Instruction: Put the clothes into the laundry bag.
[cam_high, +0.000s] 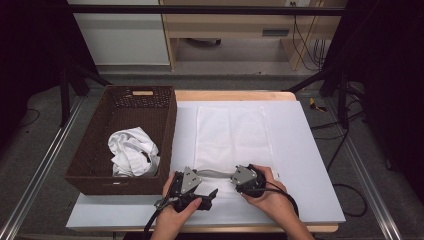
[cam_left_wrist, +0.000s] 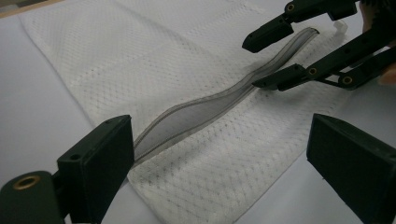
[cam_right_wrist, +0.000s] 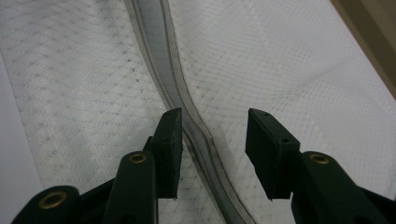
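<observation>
A white mesh bag (cam_high: 232, 132) lies flat on the white table cover, its grey zipper (cam_high: 215, 174) running along the near end. My left gripper (cam_high: 206, 186) sits low by the zipper's left end. In the left gripper view its jaws (cam_left_wrist: 219, 135) stand wide open over the mesh (cam_left_wrist: 140, 56), with the zipper (cam_left_wrist: 201, 109) running away between them. My right gripper (cam_high: 234, 178) is at the zipper's right end. It is open (cam_right_wrist: 215, 121), the zipper band (cam_right_wrist: 161, 70) passing between the jaws close to the left one, not pinched. The left gripper view also shows the right gripper (cam_left_wrist: 256, 64) straddling the zipper.
A brown woven basket (cam_high: 170, 130) stands at the left of the table and holds a crumpled white cloth (cam_high: 132, 152). The white table cover (cam_high: 310, 165) reaches past the bag on the right. Both hands rest near the table's front edge.
</observation>
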